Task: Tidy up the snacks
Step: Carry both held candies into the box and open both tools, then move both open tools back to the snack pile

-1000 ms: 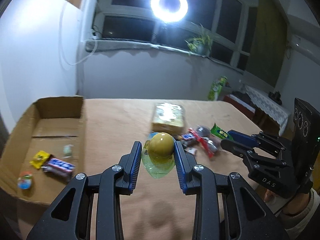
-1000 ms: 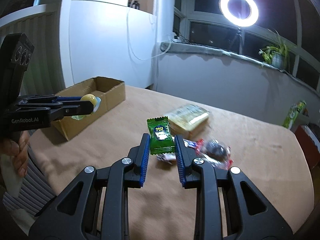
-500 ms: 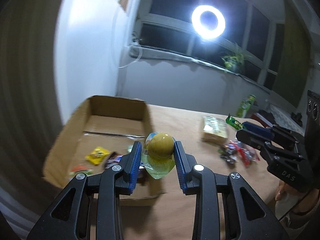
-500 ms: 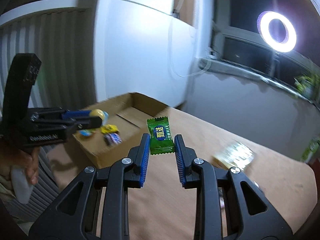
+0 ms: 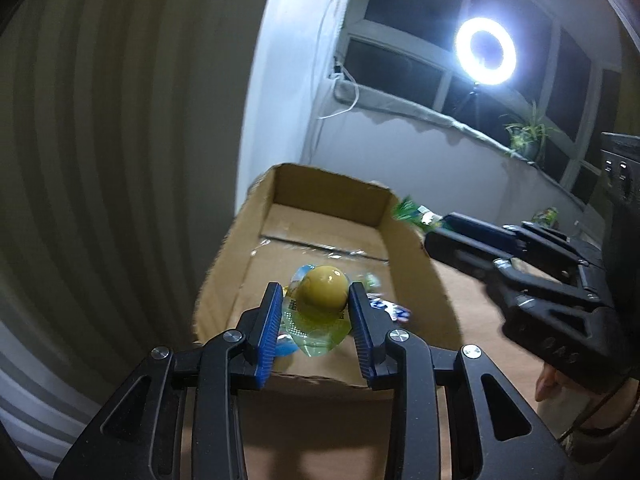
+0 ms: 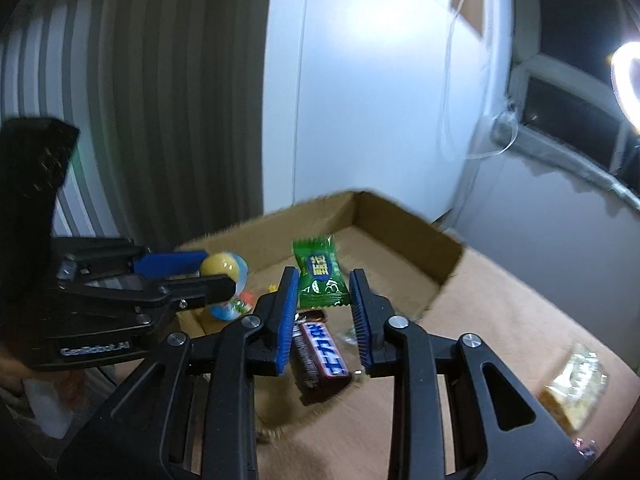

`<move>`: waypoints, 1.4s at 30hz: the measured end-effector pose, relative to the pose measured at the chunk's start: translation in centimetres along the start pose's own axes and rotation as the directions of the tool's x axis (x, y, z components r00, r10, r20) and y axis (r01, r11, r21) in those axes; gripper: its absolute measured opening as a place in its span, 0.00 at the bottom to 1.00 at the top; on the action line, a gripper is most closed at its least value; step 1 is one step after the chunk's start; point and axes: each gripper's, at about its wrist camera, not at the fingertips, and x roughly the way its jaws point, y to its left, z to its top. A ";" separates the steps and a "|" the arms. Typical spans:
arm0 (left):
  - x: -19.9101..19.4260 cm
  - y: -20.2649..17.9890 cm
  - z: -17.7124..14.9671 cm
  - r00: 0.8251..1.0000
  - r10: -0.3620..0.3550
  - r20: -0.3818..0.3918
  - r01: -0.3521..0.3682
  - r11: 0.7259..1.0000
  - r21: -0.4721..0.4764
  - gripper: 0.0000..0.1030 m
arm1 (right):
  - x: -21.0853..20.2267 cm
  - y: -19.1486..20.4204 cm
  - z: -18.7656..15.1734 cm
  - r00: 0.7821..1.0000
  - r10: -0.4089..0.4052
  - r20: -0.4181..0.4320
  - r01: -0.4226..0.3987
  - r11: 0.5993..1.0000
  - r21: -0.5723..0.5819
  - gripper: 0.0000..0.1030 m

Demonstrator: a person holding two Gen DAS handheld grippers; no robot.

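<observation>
Cardboard box (image 6: 404,236) – Snickers bar (image 6: 322,354) inside; L gripper (image 5: 316,312) clamps jelly cup (image 5: 323,288), R gripper (image 6: 325,300) green candy (image 6: 319,276).

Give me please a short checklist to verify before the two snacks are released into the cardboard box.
1. Left gripper jaws closed on the yellow jelly cup: ok.
2. Right gripper jaws closed on the green candy: ok.
3. Jelly cup over the open cardboard box, past its near wall: ok.
4. Green candy over the box interior: ok in the right wrist view; the left wrist view shows it close to the right wall, so the margin looks small.
5. The two grippers apart from each other: ok.
6. Free floor under each snack: cannot tell; a Snickers bar and other wrappers already lie there.
</observation>
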 end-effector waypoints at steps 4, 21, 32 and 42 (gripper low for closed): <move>-0.2 0.1 -0.3 0.998 0.057 0.007 -0.057 0.998 -0.005 0.65 | 0.1 0.1 -1.4 0.999 -0.036 -0.014 0.036 0.999 -0.004 0.31; -1.3 -4.6 0.8 0.998 0.054 0.042 -0.059 0.991 0.122 0.76 | -8.2 -2.4 -6.9 0.987 -0.162 0.021 0.156 0.974 0.162 0.80; 0.2 -10.2 0.0 0.998 -0.068 -0.018 0.070 0.978 0.197 0.77 | -12.8 -5.8 -12.1 0.962 -0.270 -0.039 0.271 0.928 0.257 0.81; 1.4 -15.8 -1.1 0.986 -0.144 -0.087 0.163 0.943 0.289 0.77 | -16.9 -10.2 -15.6 0.927 -0.368 -0.070 0.369 0.863 0.346 0.81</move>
